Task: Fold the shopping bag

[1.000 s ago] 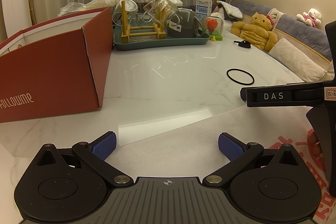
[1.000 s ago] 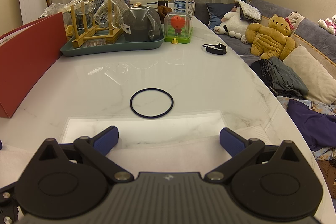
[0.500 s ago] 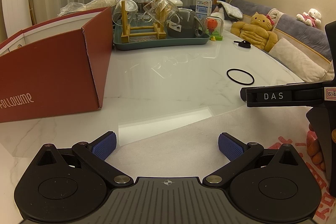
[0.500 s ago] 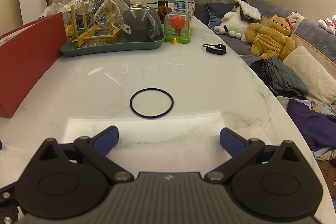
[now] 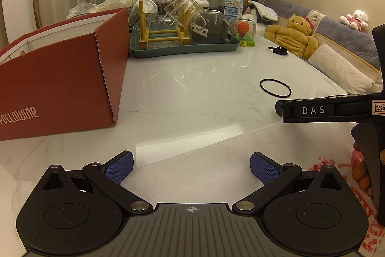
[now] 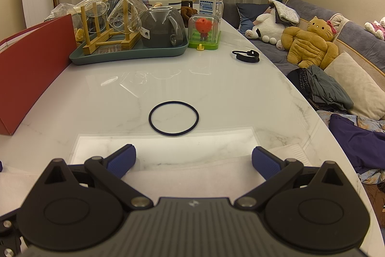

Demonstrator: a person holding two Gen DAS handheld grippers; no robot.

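A white shopping bag (image 5: 204,165) with red print at its right end lies flat on the marble table (image 5: 192,93), under and ahead of both grippers. In the right wrist view the bag (image 6: 187,175) shows as a white sheet between the fingers. My left gripper (image 5: 191,166) is open just above the bag, with nothing held between its blue pads. My right gripper (image 6: 193,160) is open too, over the bag's far edge. In the left wrist view the right gripper's black body marked DAS (image 5: 322,110) reaches in from the right, with a person's fingers (image 5: 362,175) below it.
A red cardboard box (image 5: 55,86) stands at the left. A teal tray (image 5: 185,47) with glassware sits at the back, beside a milk carton (image 6: 210,5) and a green toy (image 6: 204,33). A black rubber ring (image 6: 173,118) lies ahead. A sofa with plush toys (image 6: 310,45) lines the right.
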